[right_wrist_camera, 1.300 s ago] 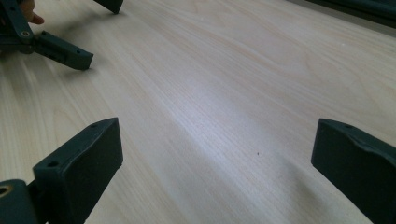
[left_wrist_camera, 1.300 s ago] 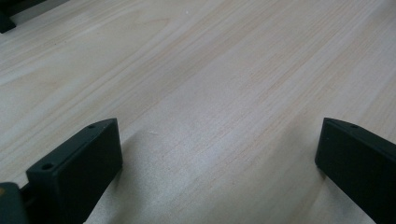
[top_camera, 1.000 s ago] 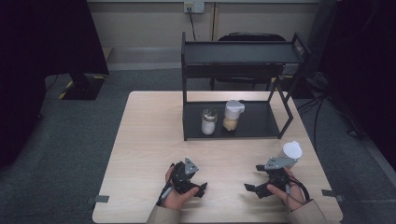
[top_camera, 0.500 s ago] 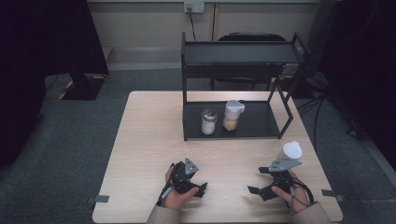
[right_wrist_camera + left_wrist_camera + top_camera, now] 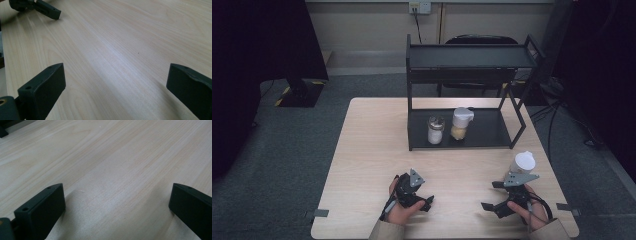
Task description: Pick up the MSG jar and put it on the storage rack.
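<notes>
My left gripper [image 5: 424, 198] rests low on the wooden table [image 5: 372, 150] near its front edge, held by a hand. In the left gripper view its jaws [image 5: 116, 195] stand wide open over bare wood. My right gripper [image 5: 489, 196] is at the front right and points left, toward the left one. Its jaws [image 5: 116, 75] are also wide open with nothing between them, and the left gripper [image 5: 35, 6] shows far off at the top left. A white-lidded jar [image 5: 523, 162] stands on the table just behind the right gripper.
A black two-tier shelf [image 5: 472, 55] stands at the back of the table. On its lower tier are a small glass jar with a silvery lid [image 5: 435, 130] and a white-lidded jar with yellowish contents [image 5: 461, 124]. A dark chair stands behind the shelf.
The right gripper has drifted a little toward the table's front edge. The left gripper and the jars have stayed where they were.
</notes>
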`<state>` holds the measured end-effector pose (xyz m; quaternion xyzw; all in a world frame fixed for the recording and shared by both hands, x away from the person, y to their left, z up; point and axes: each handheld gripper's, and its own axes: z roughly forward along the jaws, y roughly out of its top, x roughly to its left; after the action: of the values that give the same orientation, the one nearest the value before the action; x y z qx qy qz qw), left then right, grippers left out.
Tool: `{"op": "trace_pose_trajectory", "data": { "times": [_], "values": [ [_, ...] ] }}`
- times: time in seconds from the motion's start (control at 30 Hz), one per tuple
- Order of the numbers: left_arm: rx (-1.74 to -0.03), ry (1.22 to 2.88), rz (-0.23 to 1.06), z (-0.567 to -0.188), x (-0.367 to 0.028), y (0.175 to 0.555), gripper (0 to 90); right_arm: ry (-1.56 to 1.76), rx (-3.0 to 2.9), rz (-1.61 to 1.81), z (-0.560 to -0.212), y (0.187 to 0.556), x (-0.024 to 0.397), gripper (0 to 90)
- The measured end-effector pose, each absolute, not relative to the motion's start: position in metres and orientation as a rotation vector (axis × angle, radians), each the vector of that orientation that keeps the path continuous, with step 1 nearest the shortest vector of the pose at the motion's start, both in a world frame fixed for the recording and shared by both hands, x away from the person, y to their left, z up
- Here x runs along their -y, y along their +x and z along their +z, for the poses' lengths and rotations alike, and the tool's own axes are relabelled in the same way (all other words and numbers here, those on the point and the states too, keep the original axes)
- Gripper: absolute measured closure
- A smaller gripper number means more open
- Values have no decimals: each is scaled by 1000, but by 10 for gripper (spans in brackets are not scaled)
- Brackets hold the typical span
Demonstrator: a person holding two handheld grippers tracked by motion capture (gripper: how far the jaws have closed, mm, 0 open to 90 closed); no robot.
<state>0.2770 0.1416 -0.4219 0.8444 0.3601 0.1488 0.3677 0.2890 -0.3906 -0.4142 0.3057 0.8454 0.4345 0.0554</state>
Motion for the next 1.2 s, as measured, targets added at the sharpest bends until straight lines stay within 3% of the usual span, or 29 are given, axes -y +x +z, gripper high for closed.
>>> {"op": "trace_pose_trajectory", "data": {
  "times": [1.2],
  "values": [
    [-925, 2169, 382, -422, -142, 277, 0, 907, -2624, 1347, -415, 287, 423, 15]
  ]
}}
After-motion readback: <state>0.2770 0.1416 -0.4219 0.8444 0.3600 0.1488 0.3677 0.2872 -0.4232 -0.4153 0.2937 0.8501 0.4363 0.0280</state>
